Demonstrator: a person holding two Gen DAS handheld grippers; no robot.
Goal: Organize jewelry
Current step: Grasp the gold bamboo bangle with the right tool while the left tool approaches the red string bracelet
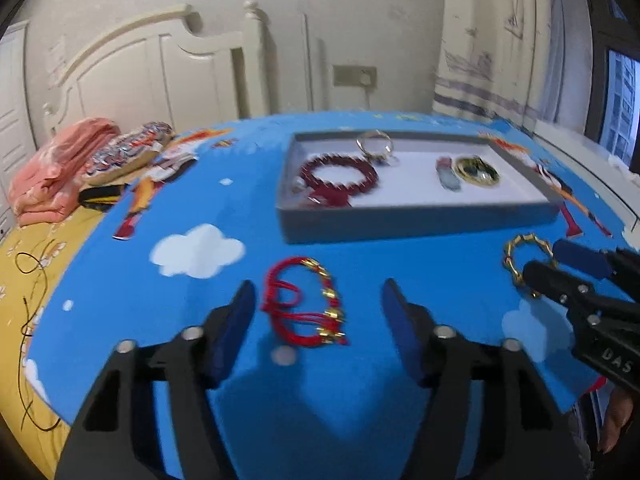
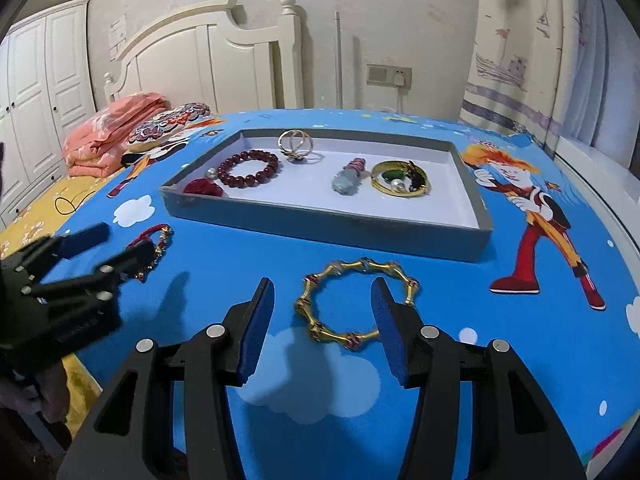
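Observation:
A grey tray (image 1: 420,222) (image 2: 332,228) with a white floor holds a dark red bead bracelet (image 1: 340,178) (image 2: 249,169), a silver ring piece (image 1: 375,142) (image 2: 296,145), a pale stone pendant (image 2: 349,178) and a gold round brooch (image 1: 478,172) (image 2: 400,180). A red cord bracelet with gold beads (image 1: 308,304) (image 2: 154,246) lies between the fingers of my open left gripper (image 1: 318,300) (image 2: 108,246). A gold link bangle (image 2: 352,302) (image 1: 520,262) lies between the fingers of my open right gripper (image 2: 322,300) (image 1: 546,258). Neither gripper holds anything.
The work surface is a blue cartoon-print cloth (image 2: 480,320). Folded pink bedding (image 2: 112,128) and a patterned cushion (image 2: 172,120) lie at the far left. A black cable (image 1: 32,320) lies on the yellow sheet to the left. A wall and headboard stand behind.

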